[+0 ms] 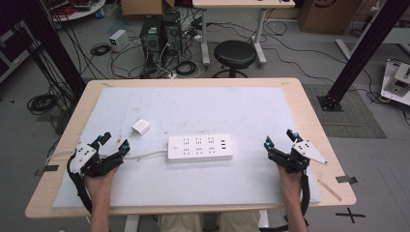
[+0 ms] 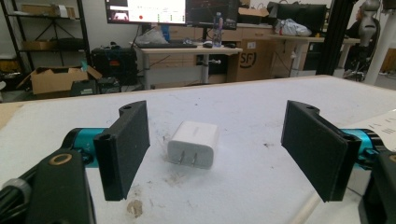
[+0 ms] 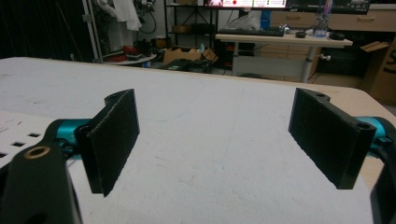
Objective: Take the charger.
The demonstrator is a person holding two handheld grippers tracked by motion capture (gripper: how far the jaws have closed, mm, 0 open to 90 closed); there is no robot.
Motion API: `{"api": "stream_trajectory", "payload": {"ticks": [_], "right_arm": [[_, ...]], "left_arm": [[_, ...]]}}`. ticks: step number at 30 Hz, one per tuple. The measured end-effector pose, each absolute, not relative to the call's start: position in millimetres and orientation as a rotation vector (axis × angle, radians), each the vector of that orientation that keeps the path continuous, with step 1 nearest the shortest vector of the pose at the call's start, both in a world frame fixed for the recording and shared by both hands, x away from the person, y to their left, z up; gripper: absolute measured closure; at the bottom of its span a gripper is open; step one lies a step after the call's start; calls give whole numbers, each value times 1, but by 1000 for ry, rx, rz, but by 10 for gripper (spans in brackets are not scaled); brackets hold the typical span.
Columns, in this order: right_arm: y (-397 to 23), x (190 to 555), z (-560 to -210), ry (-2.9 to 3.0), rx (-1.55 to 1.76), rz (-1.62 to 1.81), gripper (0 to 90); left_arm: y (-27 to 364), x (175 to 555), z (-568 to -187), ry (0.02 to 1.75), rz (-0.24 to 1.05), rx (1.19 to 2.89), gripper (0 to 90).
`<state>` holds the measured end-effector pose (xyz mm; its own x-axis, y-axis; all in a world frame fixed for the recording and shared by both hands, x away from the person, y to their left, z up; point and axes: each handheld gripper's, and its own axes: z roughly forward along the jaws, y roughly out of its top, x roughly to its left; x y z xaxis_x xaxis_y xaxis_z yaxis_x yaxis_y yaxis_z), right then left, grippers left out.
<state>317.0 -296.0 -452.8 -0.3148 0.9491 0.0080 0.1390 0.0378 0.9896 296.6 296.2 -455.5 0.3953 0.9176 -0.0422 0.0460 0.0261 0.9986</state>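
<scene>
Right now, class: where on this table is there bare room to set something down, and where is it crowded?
Bare: the mat's far half beyond the power strip, and the near strip before it. Crowded: between the left gripper and the charger.

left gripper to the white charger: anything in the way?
Nothing visible. In the left gripper view the charger lies on the mat, prongs toward the camera, framed between the open jaws with bare mat in front of it. From the high view the left gripper sits just short of it; the power strip lies off to the side.
</scene>
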Motion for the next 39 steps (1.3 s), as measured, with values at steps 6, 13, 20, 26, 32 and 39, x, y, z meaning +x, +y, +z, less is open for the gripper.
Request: {"api": "stream_trajectory", "payload": {"ticks": [6, 13, 20, 26, 32, 39], "right_arm": [[-296, 317, -453, 1557, 1149, 1366, 166], [-297, 317, -453, 1553, 1141, 1370, 166], [-297, 317, -453, 1555, 1137, 1370, 166], [-297, 317, -453, 1553, 1138, 1371, 166], [-297, 317, -453, 1553, 1141, 1372, 165], [-297, 316, -453, 1550, 1136, 1371, 166]], "left_arm": [[296, 297, -455, 953, 862, 1375, 236], [295, 298, -455, 961, 865, 1386, 236], [294, 298, -455, 961, 869, 1392, 236], [293, 299, -454, 968, 875, 1401, 244], [291, 300, -454, 974, 881, 1428, 243], [287, 311, -435, 990, 815, 1494, 243]]}}
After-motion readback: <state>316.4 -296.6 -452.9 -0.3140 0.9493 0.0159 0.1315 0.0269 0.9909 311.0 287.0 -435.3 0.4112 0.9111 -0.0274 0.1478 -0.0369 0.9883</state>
